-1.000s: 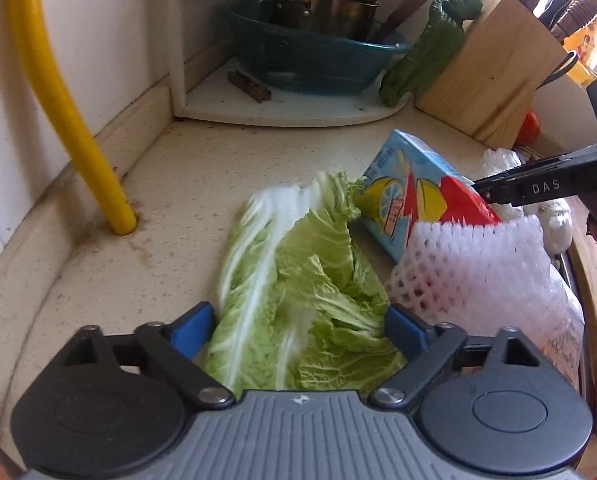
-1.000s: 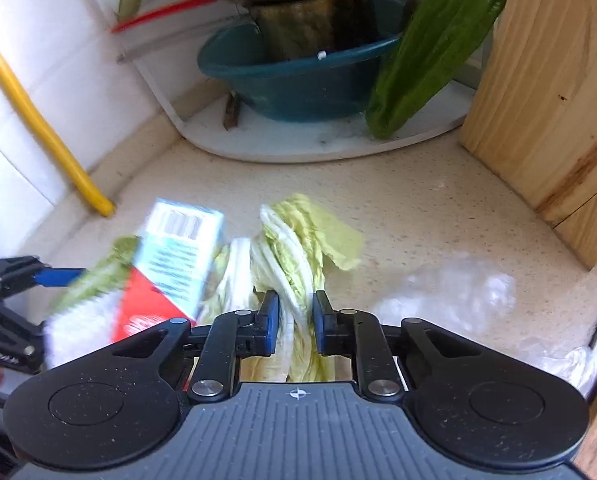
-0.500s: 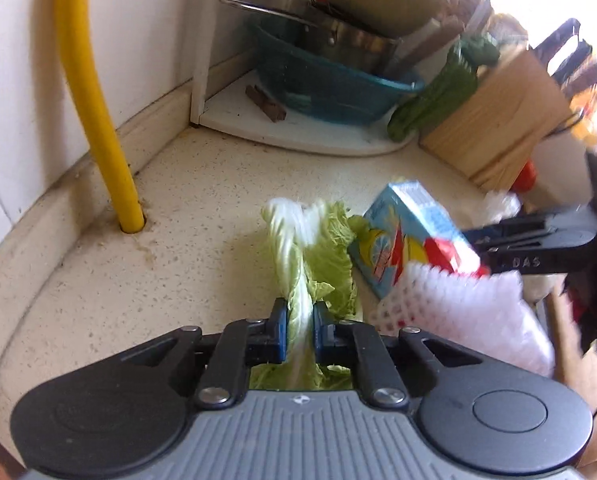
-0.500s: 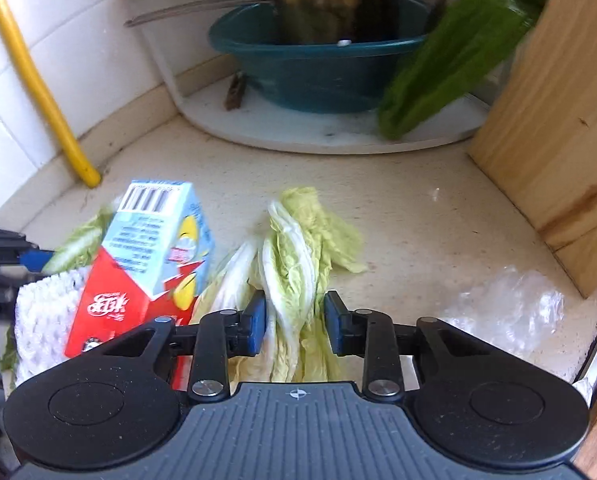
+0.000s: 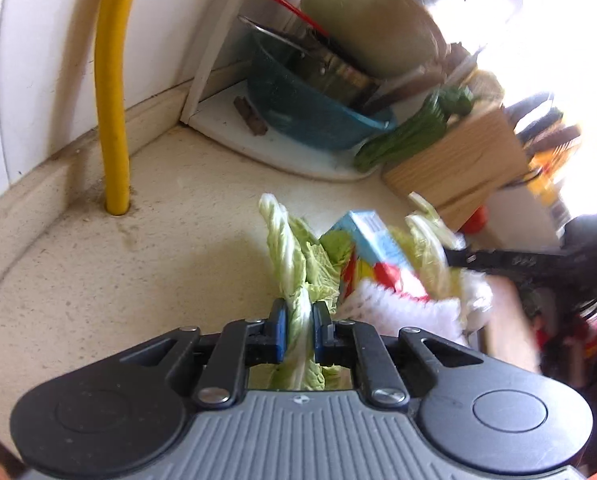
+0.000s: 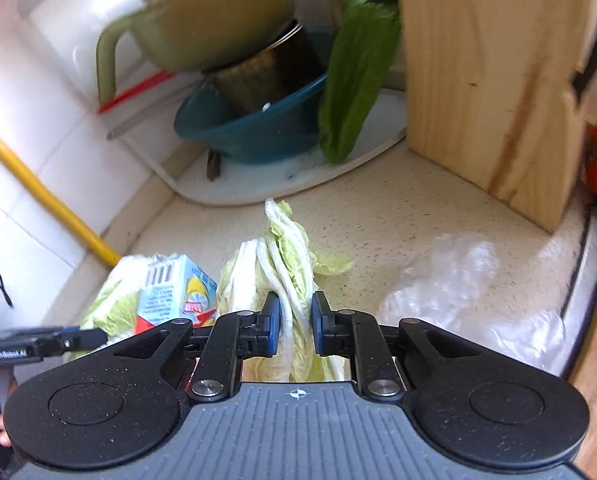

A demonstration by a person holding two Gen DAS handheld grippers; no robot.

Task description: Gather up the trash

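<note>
Bright daylight, blown-out glare upper right — left view, motion blur, fisheye-curved edges

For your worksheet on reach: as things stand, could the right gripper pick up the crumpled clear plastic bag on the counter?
Probably not yet. The right gripper is shut on pale green cabbage leaves, so its jaws are occupied. The crumpled clear plastic bag lies uncovered on the speckled counter beside it, with nothing else in the way.

L gripper [image 5: 298, 322] + R gripper [image 6: 291, 322]: both clamped tight, angled down, side by side.
</note>
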